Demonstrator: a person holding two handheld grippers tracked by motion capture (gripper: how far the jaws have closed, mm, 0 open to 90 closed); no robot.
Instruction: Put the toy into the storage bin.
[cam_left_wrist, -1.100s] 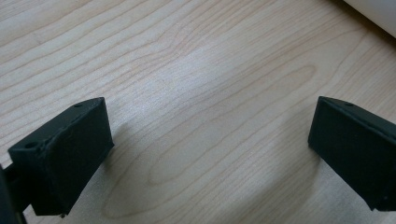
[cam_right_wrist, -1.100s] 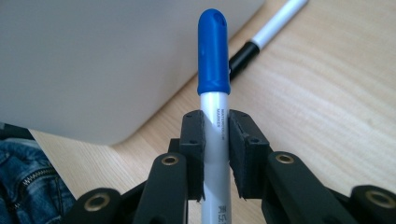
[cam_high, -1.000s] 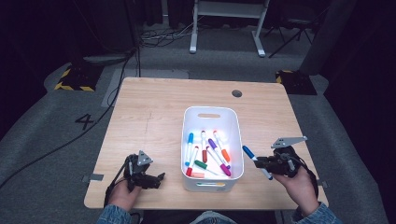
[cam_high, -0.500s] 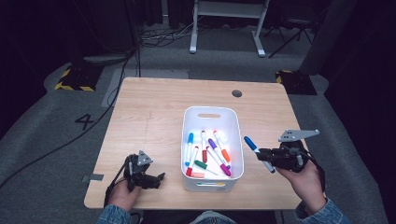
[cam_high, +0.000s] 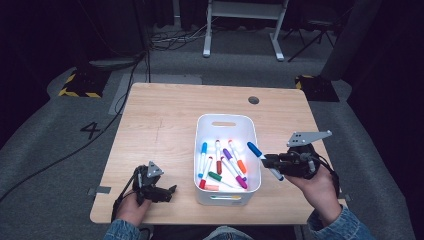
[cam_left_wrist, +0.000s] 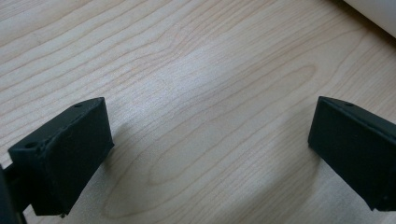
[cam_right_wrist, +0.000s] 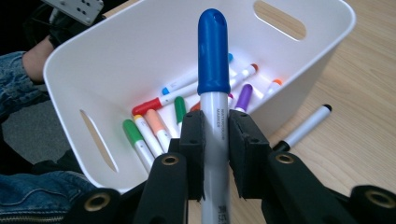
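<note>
Gripping: the right gripper (cam_right_wrist: 215, 140) has its two black, foam-faced pads clamped on the blue marker (cam_right_wrist: 214, 70), squeezing its barrel from both sides.
Marker: round white plastic barrel with grey print, capped by a glossy, dome-ended blue cap; in the high view it (cam_high: 263, 160) hangs over the bin's right rim, blue cap toward the inside.
Bin: white bin (cam_high: 223, 122), smooth moulded plastic, rounded corners, slot-shaped handle cutouts in its end walls; loose markers lie inside with green, orange, red, purple and blue caps.
Stray marker: black-capped marker (cam_right_wrist: 306, 127) lies flat on the wood just beside the bin's outer wall.
Table: wooden table (cam_high: 160, 115), pale, fine-grained, matte.
Left gripper (cam_left_wrist: 210, 154): blocky black jaws spread wide apart over bare wood, nothing between them; in the high view it (cam_high: 161, 190) rests left of the bin.
</note>
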